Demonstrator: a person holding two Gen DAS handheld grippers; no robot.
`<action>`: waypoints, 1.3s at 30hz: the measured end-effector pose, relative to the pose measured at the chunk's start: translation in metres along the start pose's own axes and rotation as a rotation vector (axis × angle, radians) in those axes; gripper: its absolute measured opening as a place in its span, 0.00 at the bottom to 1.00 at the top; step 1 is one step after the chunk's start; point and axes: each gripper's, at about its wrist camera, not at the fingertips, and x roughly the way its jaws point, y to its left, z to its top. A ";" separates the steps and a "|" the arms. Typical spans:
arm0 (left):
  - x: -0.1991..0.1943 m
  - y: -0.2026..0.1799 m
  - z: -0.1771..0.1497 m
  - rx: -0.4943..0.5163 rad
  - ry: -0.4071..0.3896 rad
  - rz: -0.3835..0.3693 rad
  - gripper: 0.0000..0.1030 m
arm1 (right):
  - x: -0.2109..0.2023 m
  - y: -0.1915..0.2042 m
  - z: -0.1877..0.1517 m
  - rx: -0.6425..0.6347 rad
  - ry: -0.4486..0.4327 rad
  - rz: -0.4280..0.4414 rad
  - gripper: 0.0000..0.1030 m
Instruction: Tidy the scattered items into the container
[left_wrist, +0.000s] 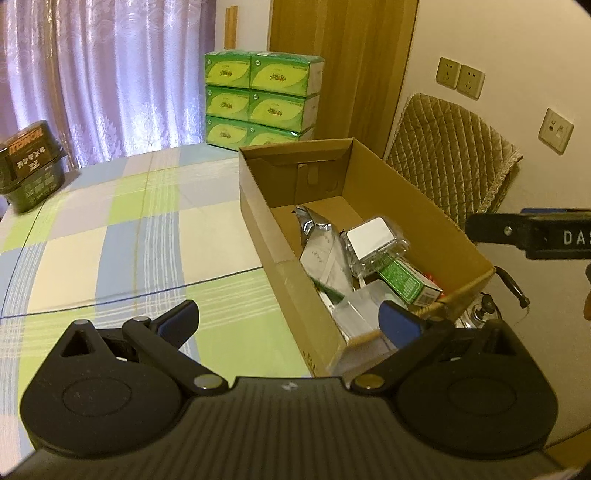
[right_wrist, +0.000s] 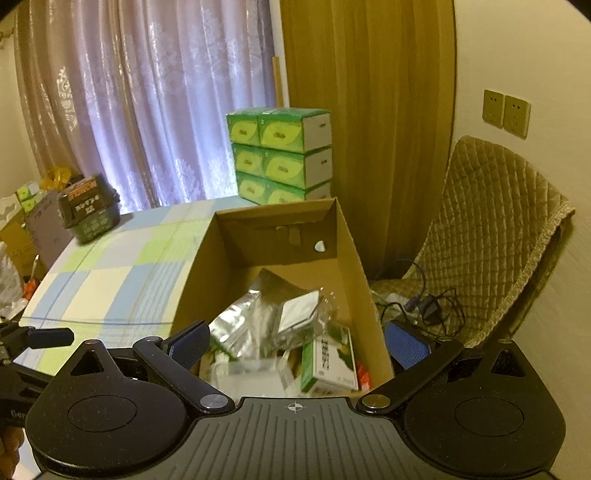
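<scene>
Worktop (left_wrist: 110, 236) is wearing a checked cloth in pale green, blue and cream, lying flat and mostly bare. Box (left_wrist: 373, 184), open-topped cardboard, is sitting at the worktop's right edge. Items are already lying inside it: a foil pouch (left_wrist: 325, 251), a clear case (left_wrist: 375, 243) resting on top, a green carton (left_wrist: 402, 284) beside them.

Left claw (left_wrist: 288, 321) is hovering spread wide over the box's near corner, gripping nothing. Right claw (right_wrist: 297, 341) is hanging released above the box's near end, also carrying nothing; its pads (right_wrist: 406, 343) are straddling the box walls in view.

A dark green tub (left_wrist: 29, 166) is standing at the worktop's far left corner, well apart from the box. Behind, lilac curtains (left_wrist: 103, 74) are glowing with daylight. Stacked green tissue packs (left_wrist: 258, 99) are sitting against a wooden panel (left_wrist: 343, 66). A quilted chair (right_wrist: 495, 236) is standing right of the box, cables (right_wrist: 424, 306) lying on its seat. Wall sockets (left_wrist: 460, 77) are showing above.
</scene>
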 end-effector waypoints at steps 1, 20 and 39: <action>-0.004 0.001 -0.001 -0.004 -0.001 -0.003 0.99 | -0.005 0.003 -0.001 -0.006 0.000 -0.002 1.00; -0.086 0.019 -0.034 -0.065 -0.016 -0.028 0.99 | -0.090 0.067 -0.031 0.016 0.023 -0.036 1.00; -0.138 0.033 -0.079 -0.102 -0.007 -0.033 0.99 | -0.138 0.097 -0.061 0.075 0.032 -0.055 1.00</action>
